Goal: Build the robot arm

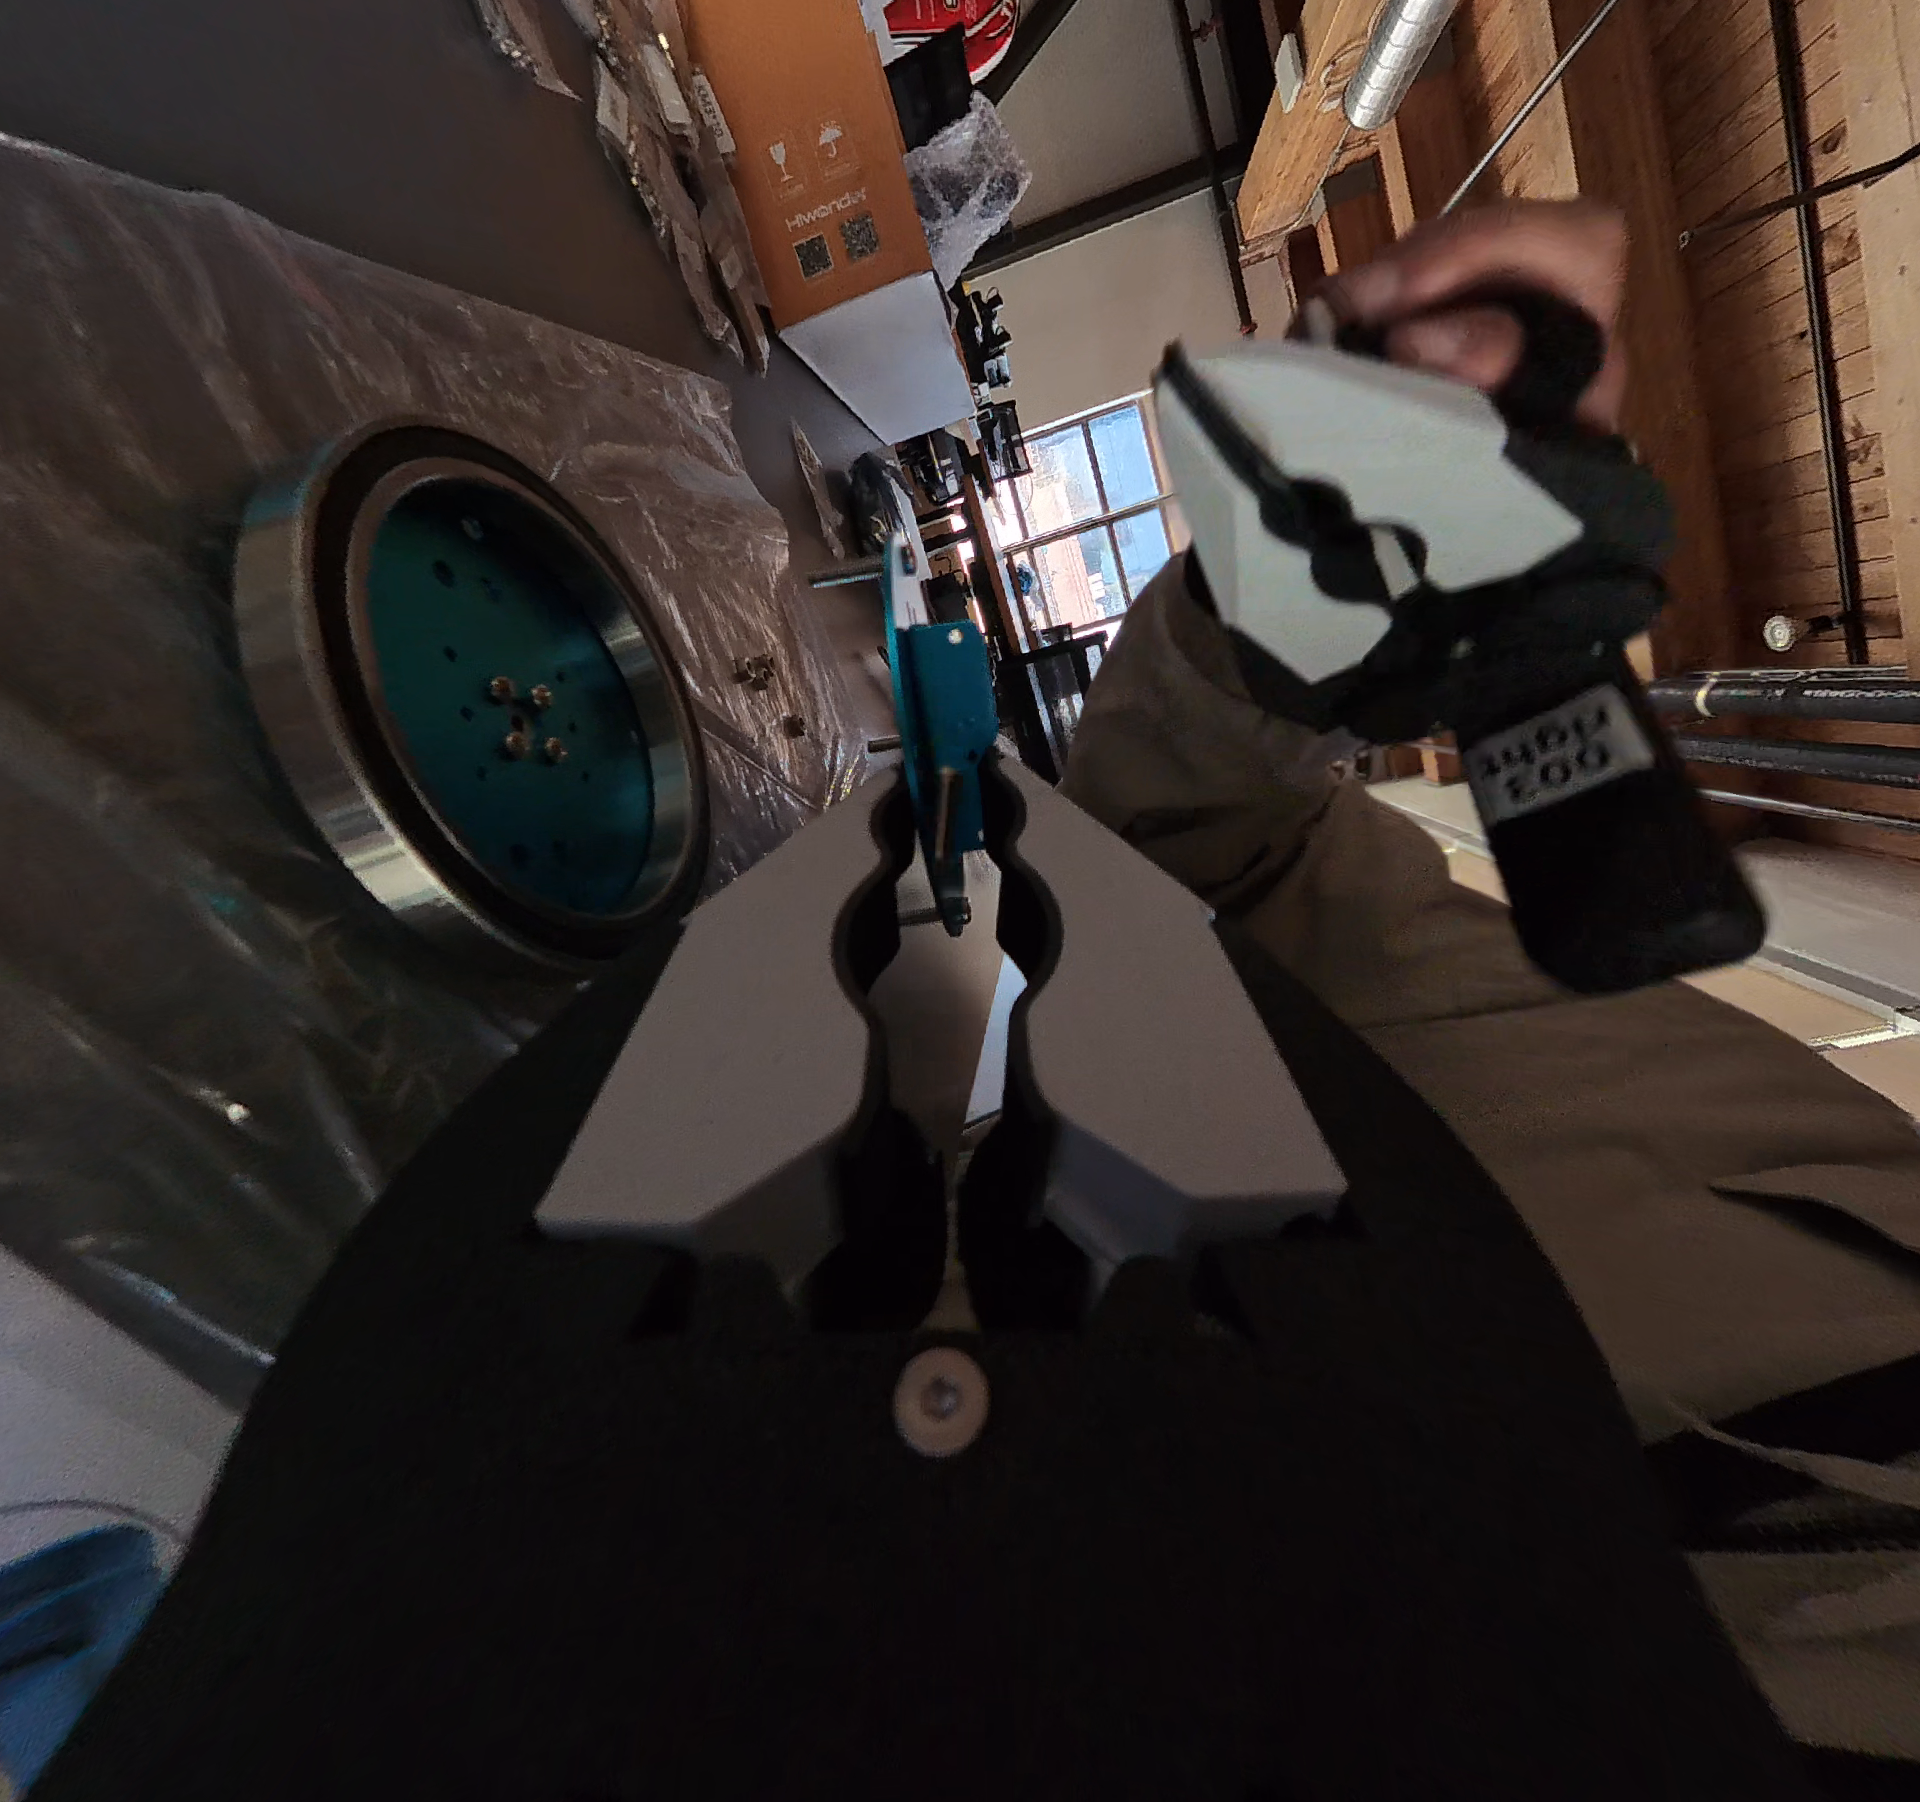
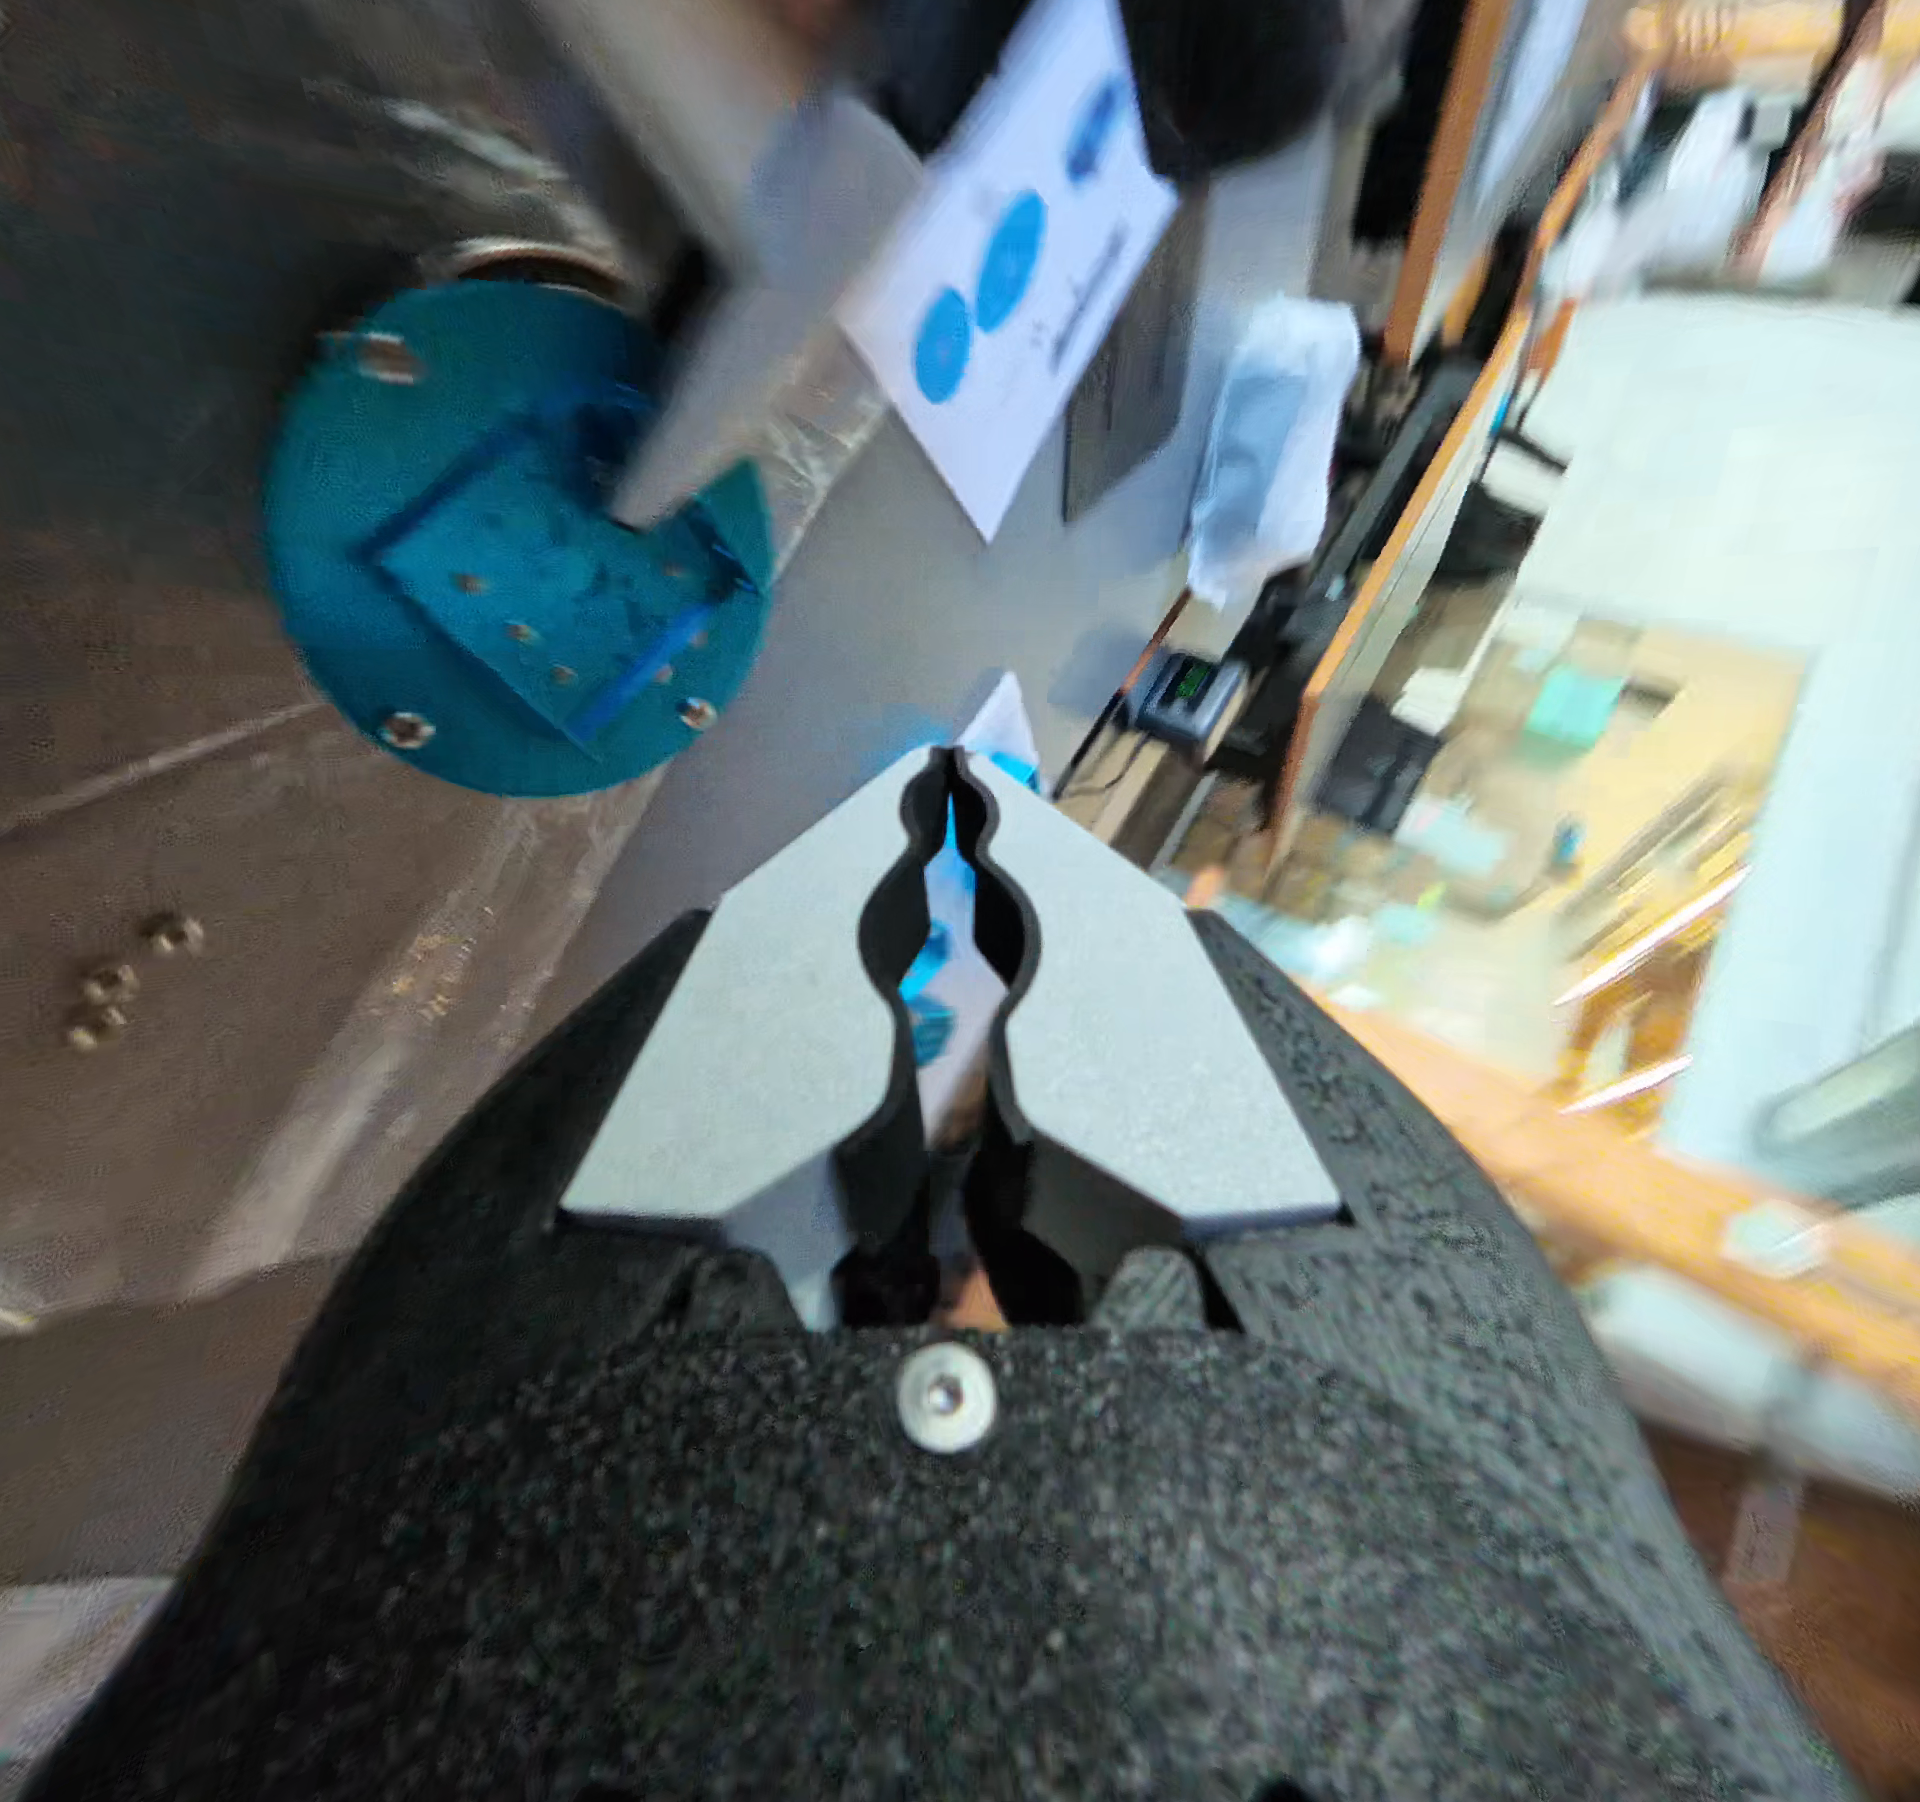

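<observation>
Table [image 1: 312,90] is covered by a crinkled plastic sheet [image 1: 156,381]; the view is rolled, so the surface runs up the left side. Loose parts are kept on the sheet, apparently to stop them scattering.

Metal-rimmed wheel with a teal hub [image 1: 473,687] lies flat on the sheet, hub face exposed, brass inserts visible at centre. Far of it, an orange carton [image 1: 800,121] and bagged parts crowd the far table edge; little room there.

Teal disc with a bracket [image 2: 514,547] is held off the table by the left gripper [image 1: 951,796], jaws pinching the plate edge-on, so both faces stay accessible. In the right wrist view its screw holes and bracket face are presented toward the right gripper.

Right gripper [image 2: 951,765] is held in the air to the right of the disc, well apart from it; jaws are pressed together at the tips, nothing seen between them. Open air between the two grippers allows free movement.

Small brass nuts [image 2: 114,983] sit loose on the sheet, near the disc, clear of both jaws. Right wrist view is motion-blurred; fine detail can't be told.
</observation>
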Demonstrator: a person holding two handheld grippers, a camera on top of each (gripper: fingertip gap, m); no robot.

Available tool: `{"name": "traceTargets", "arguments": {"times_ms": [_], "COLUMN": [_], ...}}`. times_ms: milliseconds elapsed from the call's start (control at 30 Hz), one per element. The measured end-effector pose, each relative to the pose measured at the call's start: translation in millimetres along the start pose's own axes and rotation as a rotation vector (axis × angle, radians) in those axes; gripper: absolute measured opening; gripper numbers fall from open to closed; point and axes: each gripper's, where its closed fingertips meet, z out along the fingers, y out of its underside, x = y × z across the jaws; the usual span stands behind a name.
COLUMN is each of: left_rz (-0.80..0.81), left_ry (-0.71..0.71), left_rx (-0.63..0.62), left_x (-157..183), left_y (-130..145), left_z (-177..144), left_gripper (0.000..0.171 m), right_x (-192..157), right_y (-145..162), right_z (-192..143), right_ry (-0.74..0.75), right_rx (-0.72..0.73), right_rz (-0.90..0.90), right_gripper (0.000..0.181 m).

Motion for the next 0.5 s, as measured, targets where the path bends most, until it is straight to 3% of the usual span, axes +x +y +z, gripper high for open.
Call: {"name": "traceTargets", "arguments": {"times_ms": [100,133,233,300,367,433,500], "left_rz": [-0.033,-0.043,-0.064,-0.072,-0.074,-0.081,-0.082], "left_ry": [0.026,0.032,0.043,0.047,0.042,0.043,0.044], "left_rx": [-0.001,-0.002,-0.002,-0.001,-0.002,-0.006,-0.015], "left_x": [0.7,0.9,0.5,-0.2,-1.9,-2.3,-1.4], "left_y": [-0.2,-0.3,-2.1,-5.1,-8.8,-12.8,-16.6], "left_z": [-1.7,-2.4,-4.0,-3.7,-1.7,1.5,5.2], "left_gripper": [0.012,0.012,0.012,0.012,0.012,0.011,0.011], "right_x": [-15.3,-27.0,-40.9,-49.1,-59.3,-60.3,-64.8], "right_y": [39.3,39.9,16.3,12.3,3.1,-7.6,-13.4], "right_z": [2.7,2.7,-12.7,-17.6,-19.8,-22.5,-19.7], "right_ry": [-0.145,-0.229,-0.488,-0.568,-0.536,-0.366,-0.201], "right_rx": [0.002,0.064,0.464,0.635,0.685,0.661,0.517], "right_rz": [0.601,0.845,1.525,1.815,1.829,1.681,1.493], "right_gripper": [0.001,0.015,0.038,0.049,0.059,0.064,0.059]}}
